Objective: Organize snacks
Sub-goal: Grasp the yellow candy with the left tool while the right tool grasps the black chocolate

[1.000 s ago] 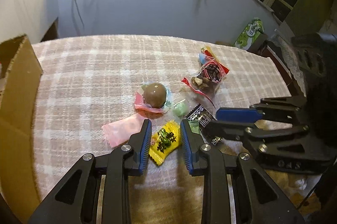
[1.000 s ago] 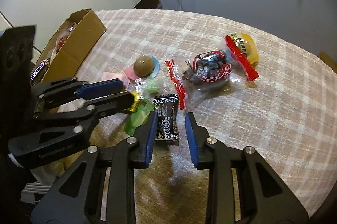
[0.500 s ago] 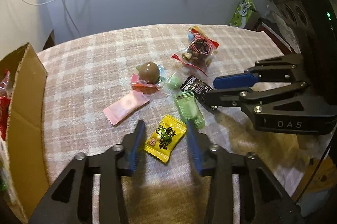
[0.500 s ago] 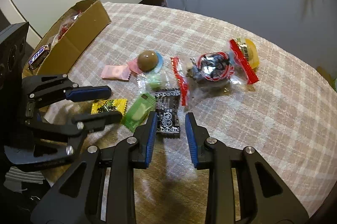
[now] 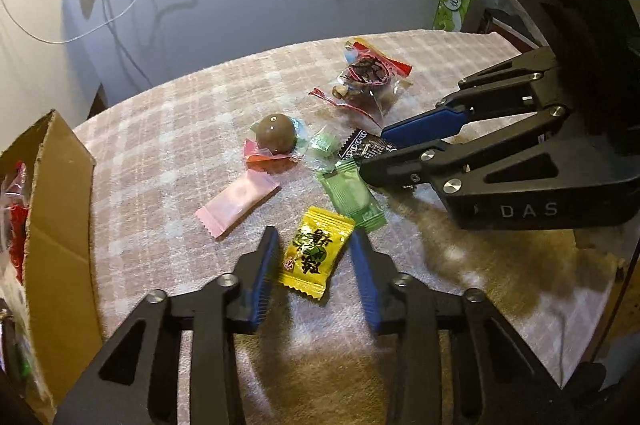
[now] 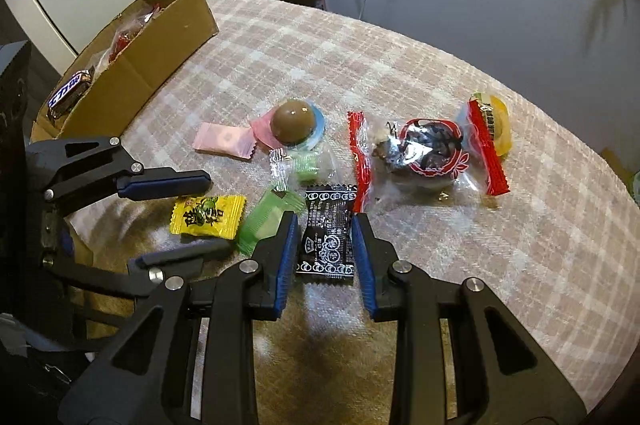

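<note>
A yellow candy [image 5: 316, 253] [image 6: 208, 217] lies flat on the checked cloth between the jaws of my left gripper [image 5: 313, 231] [image 6: 218, 213]. Those jaws are closing, and a sliver of cloth still shows beside the wrapper. My right gripper [image 6: 324, 216] [image 5: 373, 153] is shut on a black packet [image 6: 328, 241] [image 5: 362, 145] that rests on the cloth. A green packet [image 5: 352, 195] [image 6: 266, 221] lies between the two candies, touching the right gripper's left finger.
A pink packet [image 5: 238, 203], a chocolate ball [image 5: 276, 133], a small green sweet [image 5: 322, 143] and a red-edged nut bag [image 6: 428, 153] with a yellow jelly [image 6: 496, 125] lie further back. A cardboard box [image 6: 160, 57] holding snacks stands at the left.
The left gripper let go of the yellow candy, opened wide, drew back a little and has narrowed again around it. The green packet came into view. The right gripper kept its hold.
</note>
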Demonstrator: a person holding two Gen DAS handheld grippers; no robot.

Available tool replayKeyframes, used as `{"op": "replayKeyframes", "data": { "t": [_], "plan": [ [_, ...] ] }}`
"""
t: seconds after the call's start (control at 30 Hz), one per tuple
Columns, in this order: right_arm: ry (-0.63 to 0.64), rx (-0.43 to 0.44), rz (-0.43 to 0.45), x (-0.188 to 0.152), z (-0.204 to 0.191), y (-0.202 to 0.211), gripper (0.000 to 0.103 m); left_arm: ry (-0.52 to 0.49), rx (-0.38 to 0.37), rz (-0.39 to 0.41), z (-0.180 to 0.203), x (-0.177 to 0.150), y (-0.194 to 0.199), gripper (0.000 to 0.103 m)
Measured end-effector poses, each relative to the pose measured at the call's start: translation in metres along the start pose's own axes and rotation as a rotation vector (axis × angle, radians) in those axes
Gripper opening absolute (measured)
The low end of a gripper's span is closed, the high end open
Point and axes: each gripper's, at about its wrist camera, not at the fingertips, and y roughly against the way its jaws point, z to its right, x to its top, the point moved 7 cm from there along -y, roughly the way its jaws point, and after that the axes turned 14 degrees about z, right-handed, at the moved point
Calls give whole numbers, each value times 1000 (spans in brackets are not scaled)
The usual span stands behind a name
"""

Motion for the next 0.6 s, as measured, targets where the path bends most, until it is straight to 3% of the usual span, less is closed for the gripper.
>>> {"op": "replayKeyframes", "data": {
  "t": [0.07,0.33,0.6],
  "plan": [
    [10,-6,-4,-1,0,0,29,-3,11,3,-2,-1,1,23],
    [62,-51,-11,-5,-2,3,26,40,25,20,-5,-3,4,22],
    [10,-59,-2,-9,9,11,24,107,31,37,-12,-6,13,22]
  ]
}}
